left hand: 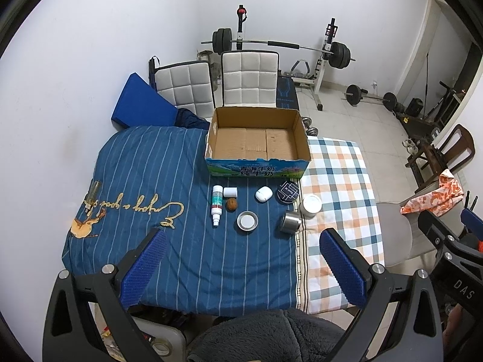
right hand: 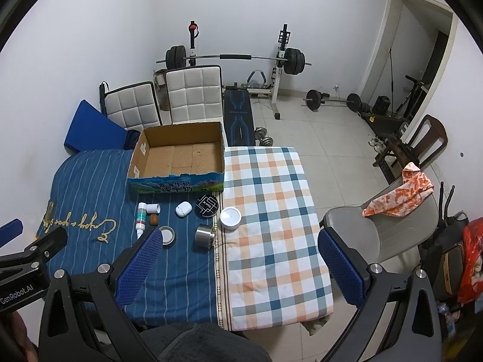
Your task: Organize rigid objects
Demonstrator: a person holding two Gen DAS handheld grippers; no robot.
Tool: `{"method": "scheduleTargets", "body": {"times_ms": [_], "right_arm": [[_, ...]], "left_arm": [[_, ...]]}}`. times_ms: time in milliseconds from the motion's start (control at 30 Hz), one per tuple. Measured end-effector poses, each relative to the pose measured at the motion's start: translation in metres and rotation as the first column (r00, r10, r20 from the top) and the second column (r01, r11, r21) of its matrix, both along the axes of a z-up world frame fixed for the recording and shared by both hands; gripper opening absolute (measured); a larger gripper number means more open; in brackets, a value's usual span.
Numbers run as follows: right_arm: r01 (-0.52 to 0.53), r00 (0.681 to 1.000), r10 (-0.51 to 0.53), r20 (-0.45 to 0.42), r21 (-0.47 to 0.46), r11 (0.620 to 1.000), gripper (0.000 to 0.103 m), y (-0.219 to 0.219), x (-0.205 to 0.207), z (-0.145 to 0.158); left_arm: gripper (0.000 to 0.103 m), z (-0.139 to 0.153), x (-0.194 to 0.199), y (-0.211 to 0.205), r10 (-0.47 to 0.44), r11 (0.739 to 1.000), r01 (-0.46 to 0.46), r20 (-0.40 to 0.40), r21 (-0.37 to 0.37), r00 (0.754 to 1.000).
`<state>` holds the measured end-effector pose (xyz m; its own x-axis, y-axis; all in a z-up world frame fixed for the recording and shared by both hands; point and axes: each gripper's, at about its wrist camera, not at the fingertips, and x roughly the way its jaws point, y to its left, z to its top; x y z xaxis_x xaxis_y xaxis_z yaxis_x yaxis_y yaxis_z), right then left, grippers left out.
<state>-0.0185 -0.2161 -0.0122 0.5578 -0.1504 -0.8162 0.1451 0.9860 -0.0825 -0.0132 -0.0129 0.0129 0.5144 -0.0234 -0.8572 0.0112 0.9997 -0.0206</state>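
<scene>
An open, empty cardboard box (left hand: 256, 143) (right hand: 178, 157) stands at the far side of the cloth-covered table. In front of it lie a spray bottle (left hand: 216, 205) (right hand: 140, 219), a small white cap (left hand: 230, 192), a brown walnut (left hand: 231, 204), a white earbud case (left hand: 263, 194) (right hand: 183, 209), a round black tin (left hand: 288, 192) (right hand: 208, 205), a white jar (left hand: 311, 205) (right hand: 230, 217), a steel cup (left hand: 289, 222) (right hand: 204, 236) and a tape roll (left hand: 247, 220) (right hand: 167, 236). My left gripper (left hand: 244, 259) and right gripper (right hand: 238, 259) are both open and empty, held above the table's near edge.
The table has a blue striped cloth (left hand: 145, 187) on the left and a plaid cloth (right hand: 271, 211) on the right. Two white chairs (left hand: 217, 84) stand behind the box. A grey chair with an orange cloth (right hand: 398, 196) stands to the right. Gym weights (right hand: 235, 57) are at the back.
</scene>
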Motion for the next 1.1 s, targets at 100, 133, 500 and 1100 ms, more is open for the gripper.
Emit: {"method": "scheduleTargets", "body": {"times_ms": [100,133,500,1100], "right_arm": [[0.002,1.000,-0.002,0.001,0.001,1.000,0.103,-0.0009,0.0002,0.0003],[0.001,1.000,-0.001,0.002,-0.001,1.000,0.103,-0.0008,-0.0007,-0.0001],[0.000,1.000,0.000,0.006,0.002,1.000,0.103,-0.0023,0.0008,0.0011],[0.005,1.000,-0.005,-0.002,0.009,1.000,0.103,-0.0064,0.0049,-0.0039]], "left_arm": [[0.103,-0.0001,0.0009,0.0014,0.002,1.000,-0.002,0.005,-0.002,1.000],[0.103,0.0002,0.0012,0.0012,0.003,1.000,-0.003,0.006,-0.003,1.000],[0.103,-0.0048,0.0014,0.0020,0.006,1.000,-0.006,0.011,-0.005,1.000],[0.103,-0.0077,0.0063,0.0041,0.007,1.000,-0.007,0.001,-0.014,1.000]]}}
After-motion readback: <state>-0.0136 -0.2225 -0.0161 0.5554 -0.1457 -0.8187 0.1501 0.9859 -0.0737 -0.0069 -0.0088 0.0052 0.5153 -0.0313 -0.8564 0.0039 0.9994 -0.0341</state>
